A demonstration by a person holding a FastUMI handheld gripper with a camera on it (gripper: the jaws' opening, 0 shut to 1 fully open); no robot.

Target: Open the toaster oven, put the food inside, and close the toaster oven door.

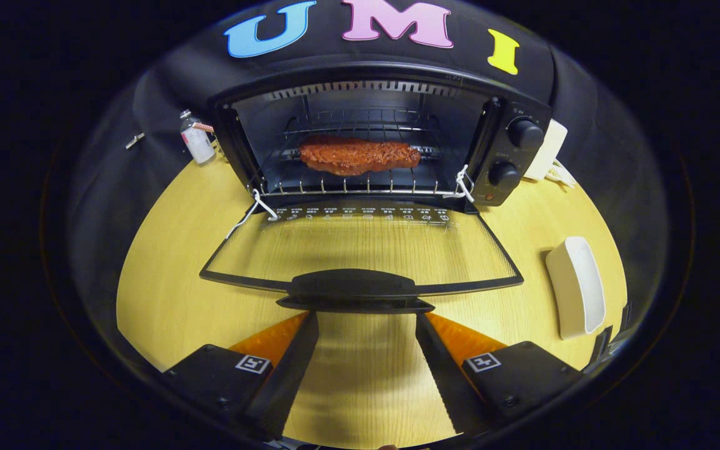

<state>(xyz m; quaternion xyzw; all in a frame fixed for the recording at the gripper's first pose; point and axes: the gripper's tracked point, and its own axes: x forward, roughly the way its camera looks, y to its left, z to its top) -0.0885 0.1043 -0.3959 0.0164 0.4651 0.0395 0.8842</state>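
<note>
One toaster oven (pixel 372 140), one steak (pixel 359 155) inside, two knobs (pixel 515 153) on it, one white dish (pixel 577 286) right of it, one bottle (pixel 197 139) left.

A pale yellow wooden table (pixel 166 294) with fine grain fills the foreground, lit evenly from above — soft shadows lie on it. Behind it hangs the booth's black cloth wall (pixel 166 94), creased where it meets the tabletop — a small bottle (pixel 196 139) stands against it
</note>
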